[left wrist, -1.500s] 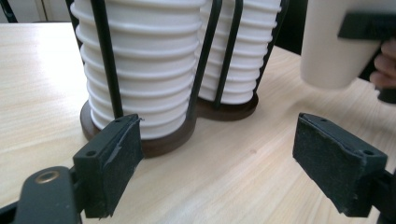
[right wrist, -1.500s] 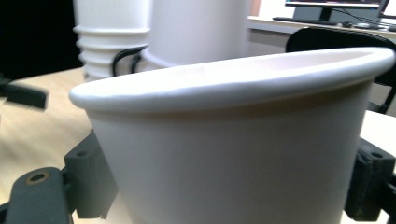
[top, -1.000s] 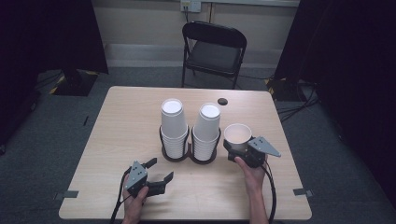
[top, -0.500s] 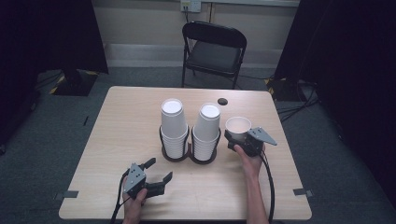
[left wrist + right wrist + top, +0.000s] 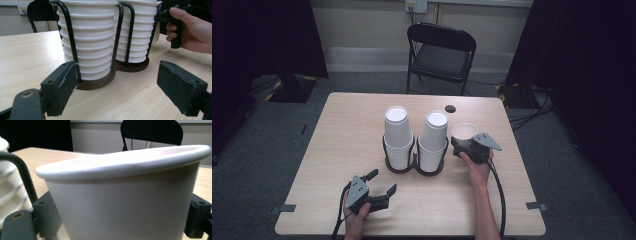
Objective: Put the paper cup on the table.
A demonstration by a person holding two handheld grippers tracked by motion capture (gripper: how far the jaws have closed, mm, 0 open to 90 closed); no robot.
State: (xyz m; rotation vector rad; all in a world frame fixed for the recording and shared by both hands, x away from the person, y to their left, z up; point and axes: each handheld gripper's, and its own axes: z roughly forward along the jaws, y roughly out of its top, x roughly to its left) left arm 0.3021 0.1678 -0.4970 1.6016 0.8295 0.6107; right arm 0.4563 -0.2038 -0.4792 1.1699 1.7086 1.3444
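Right tongs (image 5: 460, 145) lifted cup (image 5: 464, 132), beside holder (image 5: 414, 167)

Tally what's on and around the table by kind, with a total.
Cup stacks in the black holder: 2 (left stack, right stack)
Single cup, held in the right tool: 1
Tools: 2 (left tool open)
Small dark disc: 1
Folding chair: 1
Total: 7

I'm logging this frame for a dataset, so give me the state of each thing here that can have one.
single cup: upright, mouth up, clamped between the right gripper's jaws
right gripper: shut on the single cup
left gripper: open, holding nothing
left cup stack: upside down, nested in the holder
right cup stack: upside down, nested in the holder
cup holder: standing on the table
folding chair: unfolded
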